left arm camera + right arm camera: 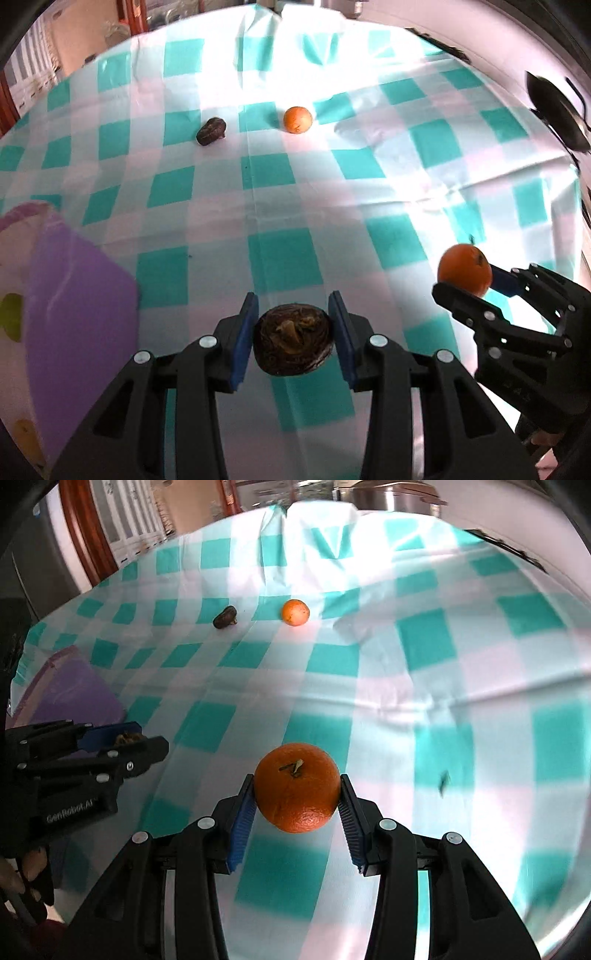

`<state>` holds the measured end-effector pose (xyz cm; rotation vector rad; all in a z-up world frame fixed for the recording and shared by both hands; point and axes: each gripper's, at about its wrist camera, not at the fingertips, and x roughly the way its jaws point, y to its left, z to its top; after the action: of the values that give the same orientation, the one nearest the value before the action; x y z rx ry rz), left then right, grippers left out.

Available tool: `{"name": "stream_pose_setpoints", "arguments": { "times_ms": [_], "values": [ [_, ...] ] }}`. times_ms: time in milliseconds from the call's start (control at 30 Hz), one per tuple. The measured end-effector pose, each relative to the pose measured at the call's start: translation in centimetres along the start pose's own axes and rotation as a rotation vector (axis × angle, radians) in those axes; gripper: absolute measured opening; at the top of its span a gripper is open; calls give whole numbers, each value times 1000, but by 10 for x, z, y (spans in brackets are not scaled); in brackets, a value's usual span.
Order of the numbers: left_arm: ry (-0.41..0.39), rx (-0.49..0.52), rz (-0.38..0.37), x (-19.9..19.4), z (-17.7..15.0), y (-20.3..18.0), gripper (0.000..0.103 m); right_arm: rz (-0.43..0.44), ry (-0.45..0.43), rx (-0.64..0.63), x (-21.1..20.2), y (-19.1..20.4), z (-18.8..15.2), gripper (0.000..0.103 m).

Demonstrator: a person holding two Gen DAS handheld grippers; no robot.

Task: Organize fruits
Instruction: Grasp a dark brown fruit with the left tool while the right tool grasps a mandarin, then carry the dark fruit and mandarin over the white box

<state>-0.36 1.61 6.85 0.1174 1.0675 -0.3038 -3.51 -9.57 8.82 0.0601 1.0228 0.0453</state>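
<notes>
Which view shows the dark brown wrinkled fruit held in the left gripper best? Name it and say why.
The left wrist view: the dark brown wrinkled fruit sits centred, close and whole between the left gripper's blue pads. The right wrist view shows only a sliver of it from the side, mostly hidden by the gripper.

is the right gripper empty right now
No, the right gripper is shut on an orange, held between its blue pads above the checkered tablecloth.

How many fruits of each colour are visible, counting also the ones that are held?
Orange fruits: 2, one held, one on the tablecloth.
Dark brown fruits: 2, one held, one on the tablecloth.
Total: 4.
</notes>
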Motion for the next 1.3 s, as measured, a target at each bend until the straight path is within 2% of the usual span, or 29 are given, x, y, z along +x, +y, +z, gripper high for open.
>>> {"name": "stream_pose_setpoints", "arguments": {
  "times_ms": [67, 267, 433, 600, 800, 967, 1167, 1300],
  "values": [
    [-16, 23, -8, -14, -9, -1, 39, -11, -13, 1, -19, 8, -8, 43],
    [-66, 75, -33, -28, 2, -13, 39, -28, -74, 42, -68, 12, -15, 44],
    [-124, 73, -50, -55, 5, -12, 40, -45, -129, 80, -97, 8, -11, 44],
    [-172, 32, -51, -81, 4, 4, 40, -22, -160, 35, -110, 30, -4, 44],
    [-232, -61, -6, -115, -6, 50, 40, 71, -194, -70, -117, 87, 14, 44],
    [-258, -166, 74, -146, -29, 106, 40, 189, -202, -185, -113, 150, 26, 44],
    [-204, -285, 188, -162, -74, 172, 40, 325, -171, -323, -100, 225, 24, 44],
    [-160, -334, 235, -162, -99, 199, 40, 404, -133, -416, -89, 268, 16, 44]
  ]
}}
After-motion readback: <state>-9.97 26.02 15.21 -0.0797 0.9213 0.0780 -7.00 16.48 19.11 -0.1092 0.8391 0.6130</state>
